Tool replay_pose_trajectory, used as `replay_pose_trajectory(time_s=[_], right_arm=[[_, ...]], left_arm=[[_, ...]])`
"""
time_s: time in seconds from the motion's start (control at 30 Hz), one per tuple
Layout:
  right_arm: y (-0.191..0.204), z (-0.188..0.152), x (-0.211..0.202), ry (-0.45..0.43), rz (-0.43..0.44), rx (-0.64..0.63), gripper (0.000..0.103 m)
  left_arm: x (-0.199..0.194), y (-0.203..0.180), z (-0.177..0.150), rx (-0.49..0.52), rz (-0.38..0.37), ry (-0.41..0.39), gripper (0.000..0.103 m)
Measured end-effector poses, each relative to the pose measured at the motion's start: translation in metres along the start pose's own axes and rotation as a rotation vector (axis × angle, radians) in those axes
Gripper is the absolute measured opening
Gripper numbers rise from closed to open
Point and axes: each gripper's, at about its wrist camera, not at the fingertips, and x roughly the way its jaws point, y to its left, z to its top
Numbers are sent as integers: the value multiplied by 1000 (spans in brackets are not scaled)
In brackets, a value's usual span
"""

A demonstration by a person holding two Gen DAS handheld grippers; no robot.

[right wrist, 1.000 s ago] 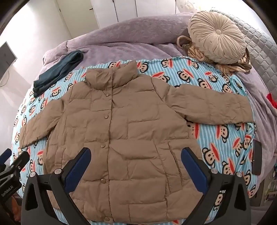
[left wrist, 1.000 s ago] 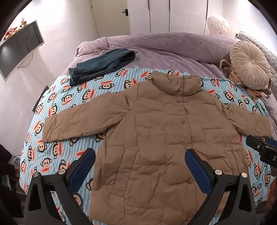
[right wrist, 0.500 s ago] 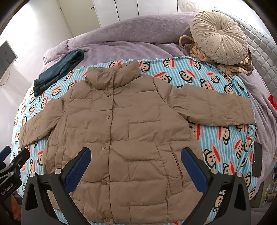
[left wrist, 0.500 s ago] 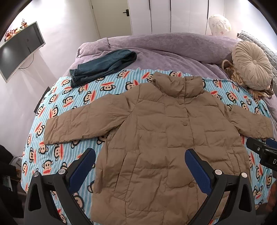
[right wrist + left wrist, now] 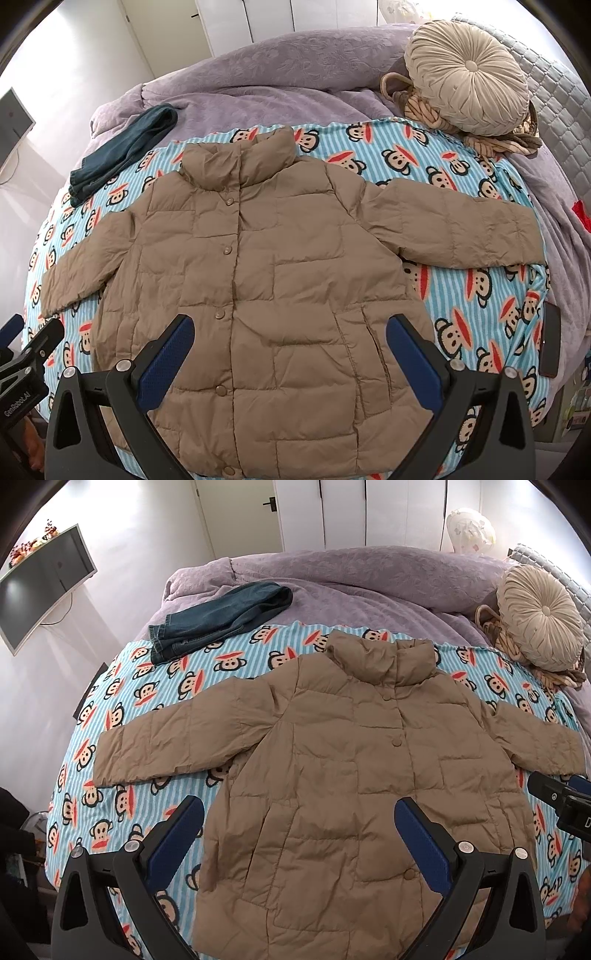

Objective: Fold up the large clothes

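Note:
A tan puffer jacket [image 5: 351,775] [image 5: 266,280] lies flat, front up and buttoned, on a blue striped monkey-print blanket [image 5: 147,686] [image 5: 480,317], with both sleeves spread out sideways and the collar pointing away. My left gripper [image 5: 299,823] hovers open above the jacket's lower left part, with nothing between its blue pads. Over the lower middle of the jacket my right gripper [image 5: 290,338] is open too and holds nothing. Each gripper shows at the edge of the other's view.
Folded dark jeans [image 5: 218,616] [image 5: 122,147] lie at the blanket's far left corner. A round beige cushion [image 5: 539,616] [image 5: 469,81] rests on a woven basket at the far right. A purple quilt [image 5: 351,572] covers the far bed. A phone [image 5: 549,339] lies near the right edge.
Both cameras have drawn back and up slightly, so the jacket sits a little lower and smaller in view. The jacket itself has not moved and both grippers stay open.

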Motion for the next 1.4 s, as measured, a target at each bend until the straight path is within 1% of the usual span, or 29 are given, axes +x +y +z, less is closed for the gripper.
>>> replay_pose_trajectory(time_s=[0.37,1.4], right_arm=[[-1,-1,2,3,5,5,103],[-2,0,4,7,7,7,103]], left_arm=[[7,4,-8,-4,3,5,103],[7,0,-6,-2,5,16,103]])
